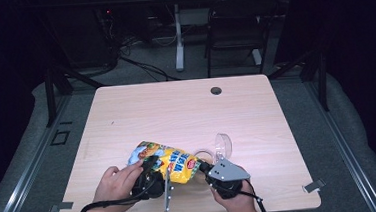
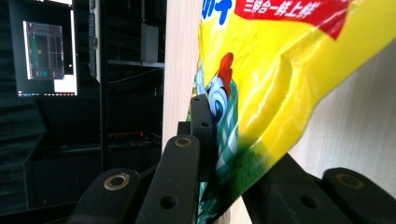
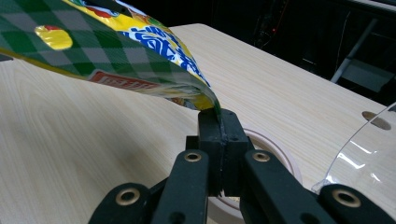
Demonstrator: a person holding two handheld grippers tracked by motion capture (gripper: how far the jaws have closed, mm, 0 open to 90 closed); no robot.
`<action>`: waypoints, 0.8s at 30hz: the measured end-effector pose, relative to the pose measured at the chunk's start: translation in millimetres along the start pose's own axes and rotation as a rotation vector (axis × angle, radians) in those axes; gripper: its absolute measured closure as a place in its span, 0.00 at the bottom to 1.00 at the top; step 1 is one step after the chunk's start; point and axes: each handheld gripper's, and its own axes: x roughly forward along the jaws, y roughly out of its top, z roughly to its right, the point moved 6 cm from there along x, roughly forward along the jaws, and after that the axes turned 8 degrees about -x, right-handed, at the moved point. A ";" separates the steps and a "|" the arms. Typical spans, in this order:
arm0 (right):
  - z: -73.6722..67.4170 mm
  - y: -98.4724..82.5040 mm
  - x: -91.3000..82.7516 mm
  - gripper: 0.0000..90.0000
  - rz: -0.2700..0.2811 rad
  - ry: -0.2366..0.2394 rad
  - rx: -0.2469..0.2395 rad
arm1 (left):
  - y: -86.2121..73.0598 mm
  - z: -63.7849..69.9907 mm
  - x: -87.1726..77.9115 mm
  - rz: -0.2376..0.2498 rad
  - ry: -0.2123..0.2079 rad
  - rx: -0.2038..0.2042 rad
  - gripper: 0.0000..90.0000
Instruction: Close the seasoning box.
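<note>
Yellow snack bag [image 1: 167,162] hangs just above the near middle of a pale wooden table [image 1: 176,112]. The left gripper [image 1: 150,171] pinches its one end, the right gripper [image 1: 205,168] its other corner, beside a clear plastic cup [image 1: 223,144] lying on its side.

bright table [image 1: 176,112], dark, soft-focus surroundings

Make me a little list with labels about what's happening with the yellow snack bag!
held thing: crinkly yellow foil snack bag with a cartoon rooster print
left gripper: shut on one end of the bag
right gripper: shut on the bag's other edge
bag position: stretched between both grippers, above the table
surface: light wooden table
nearby: roll of tape lying flat under the right gripper; clear plastic cup lying on its side beside it
hands: one on each gripper, near the table's front edge
</note>
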 end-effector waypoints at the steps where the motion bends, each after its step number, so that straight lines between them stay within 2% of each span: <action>1: -0.2 0.0 0.1 1.00 -0.001 -0.001 0.000 | -0.6 0.5 0.0 -0.003 -0.003 -0.005 0.96; 3: -0.3 0.0 -0.1 1.00 -0.002 -0.004 -0.002 | -1.5 2.7 1.5 0.009 -0.011 -0.027 0.96; 5: -0.5 0.2 0.1 1.00 0.002 -0.001 0.001 | -2.4 3.6 1.9 0.007 -0.015 -0.028 0.96; 11: -0.3 -0.3 0.4 1.00 -0.004 -0.002 -0.001 | -4.6 8.3 4.9 0.016 -0.029 -0.065 0.97; 14: 0.2 -0.3 0.0 1.00 -0.002 -0.003 0.001 | -5.1 10.6 6.1 0.022 -0.050 -0.090 0.96; 24: -0.3 0.1 0.3 1.00 0.004 0.001 0.002 | -8.9 13.3 7.4 0.030 -0.063 -0.124 0.97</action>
